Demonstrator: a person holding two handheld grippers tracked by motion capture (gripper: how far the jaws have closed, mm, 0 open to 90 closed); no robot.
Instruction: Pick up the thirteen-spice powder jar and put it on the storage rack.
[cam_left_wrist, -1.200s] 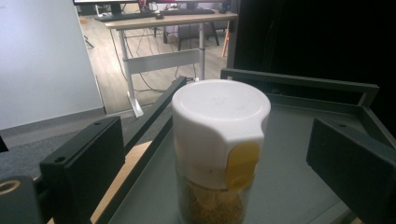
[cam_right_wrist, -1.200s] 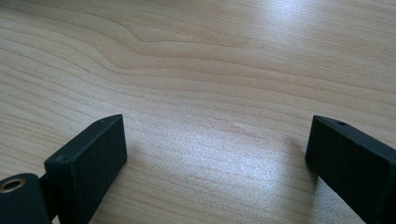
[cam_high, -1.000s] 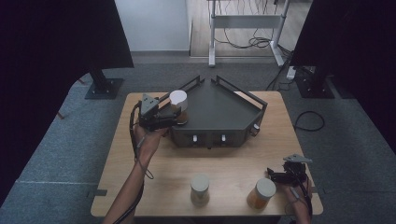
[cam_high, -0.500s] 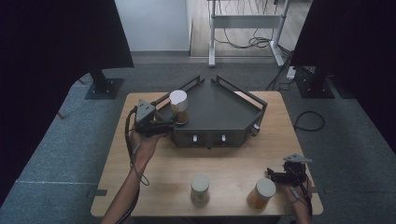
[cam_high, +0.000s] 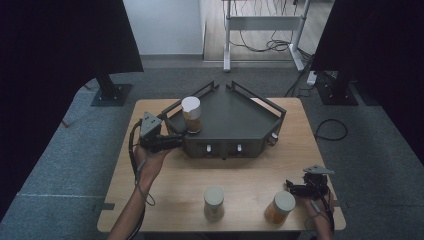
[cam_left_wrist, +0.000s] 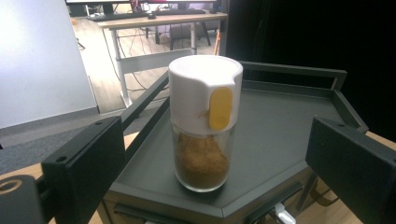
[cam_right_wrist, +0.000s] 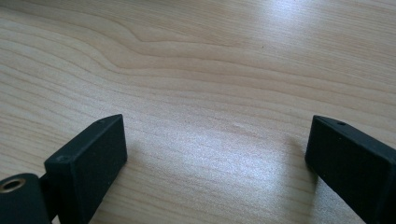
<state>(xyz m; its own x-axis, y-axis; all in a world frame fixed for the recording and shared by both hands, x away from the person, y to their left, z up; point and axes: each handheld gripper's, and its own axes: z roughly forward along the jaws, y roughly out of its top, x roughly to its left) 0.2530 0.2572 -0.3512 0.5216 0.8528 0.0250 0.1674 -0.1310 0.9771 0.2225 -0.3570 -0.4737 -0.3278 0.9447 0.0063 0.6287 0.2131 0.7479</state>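
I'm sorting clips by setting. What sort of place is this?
Most likely a lab or office workspace set up for recording, not a home kitchen: black curtains flank the wooden table, a height-adjustable desk with loose cables stands behind on grey carpet, and a spice jar sits on a dark tray.

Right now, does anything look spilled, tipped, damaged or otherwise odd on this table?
Nothing stands out. The spice jar stands upright near the edge of the dark tray, lid on. The two jars on the table are upright too, with no spill visible.
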